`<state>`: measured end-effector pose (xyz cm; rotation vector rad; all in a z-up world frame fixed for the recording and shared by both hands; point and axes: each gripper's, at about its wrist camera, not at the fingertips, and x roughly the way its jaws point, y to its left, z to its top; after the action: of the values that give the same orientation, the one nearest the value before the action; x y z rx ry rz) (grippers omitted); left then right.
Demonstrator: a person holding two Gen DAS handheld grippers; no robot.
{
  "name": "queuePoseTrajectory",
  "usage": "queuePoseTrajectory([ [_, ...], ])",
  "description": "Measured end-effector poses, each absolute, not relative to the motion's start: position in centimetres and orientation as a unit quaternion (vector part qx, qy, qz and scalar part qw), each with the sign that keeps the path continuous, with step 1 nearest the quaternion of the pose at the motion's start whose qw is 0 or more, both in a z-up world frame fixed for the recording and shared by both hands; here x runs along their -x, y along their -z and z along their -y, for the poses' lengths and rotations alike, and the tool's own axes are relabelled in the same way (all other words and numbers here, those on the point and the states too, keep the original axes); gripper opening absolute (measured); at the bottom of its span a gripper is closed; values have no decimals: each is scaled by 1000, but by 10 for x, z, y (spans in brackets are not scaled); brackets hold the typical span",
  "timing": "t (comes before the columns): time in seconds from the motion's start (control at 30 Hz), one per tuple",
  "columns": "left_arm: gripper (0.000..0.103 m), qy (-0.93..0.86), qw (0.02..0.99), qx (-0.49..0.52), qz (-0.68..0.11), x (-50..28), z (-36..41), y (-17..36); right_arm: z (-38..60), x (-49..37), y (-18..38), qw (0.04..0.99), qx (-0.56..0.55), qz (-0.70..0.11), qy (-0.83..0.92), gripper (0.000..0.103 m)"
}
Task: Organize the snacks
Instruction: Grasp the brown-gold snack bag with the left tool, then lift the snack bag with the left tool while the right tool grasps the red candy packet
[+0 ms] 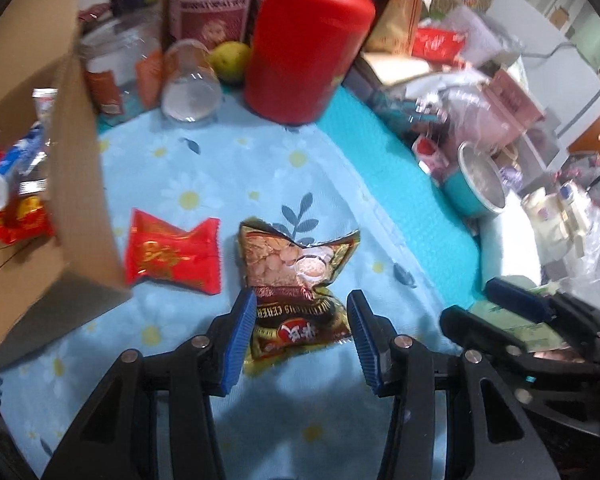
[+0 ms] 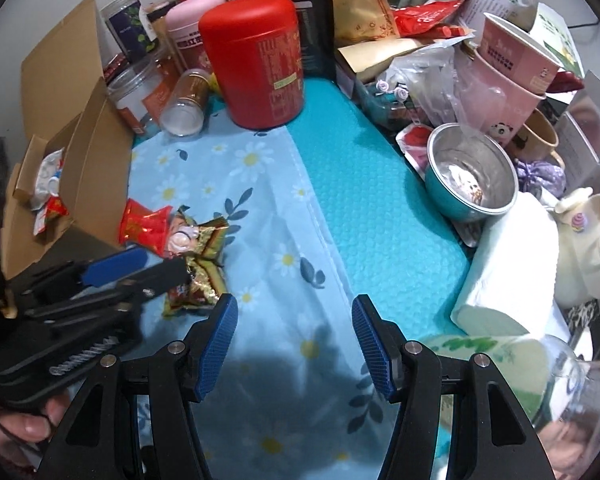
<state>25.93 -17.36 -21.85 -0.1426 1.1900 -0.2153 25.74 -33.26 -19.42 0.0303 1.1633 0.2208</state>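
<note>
The left gripper is set around the near end of a brown-and-gold cereal sachet lying flat on the daisy-print cloth. Its blue pads stand apart on either side of the packet, the left pad looking close to the packet's edge, the right with a sliver of cloth showing between. So the jaws are spread and have not yet closed on anything.

Just left of the sachet, apart from it, lies a red candy packet. Next to that, at the cloth's left edge, stands an open cardboard box that already holds red packets and other wrapped snacks.

The right gripper hangs above bare cloth near the front edge, jaws wide and holding nothing. From its camera the left tool is seen low over the sachet.

The step in hand looks like the pick-up of the cereal sachet, probably bound for the box. The next move calls for squeezing the pads onto the thin foil low enough to catch it, since a flat crinkled packet may slip or fold out of the grip. Then it needs a lift and a carry leftward over the box's tall flap without clipping it. The red candy packet would remain for a later pick.
</note>
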Motion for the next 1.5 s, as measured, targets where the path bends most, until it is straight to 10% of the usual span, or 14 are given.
queuePoseTrajectory([
  [0.43, 59, 139, 791, 59, -593, -297, 178, 255, 326, -273, 213, 816, 3, -570, -97, 60],
  [0.7, 40, 130, 811, 28, -570, -278, 176, 243, 322, -278, 217, 813, 1, -574, -100, 60],
  [1.5, 40, -48, 821, 119, -556, -192, 49, 216, 180, -308, 233, 782, 92, -525, -322, 66],
])
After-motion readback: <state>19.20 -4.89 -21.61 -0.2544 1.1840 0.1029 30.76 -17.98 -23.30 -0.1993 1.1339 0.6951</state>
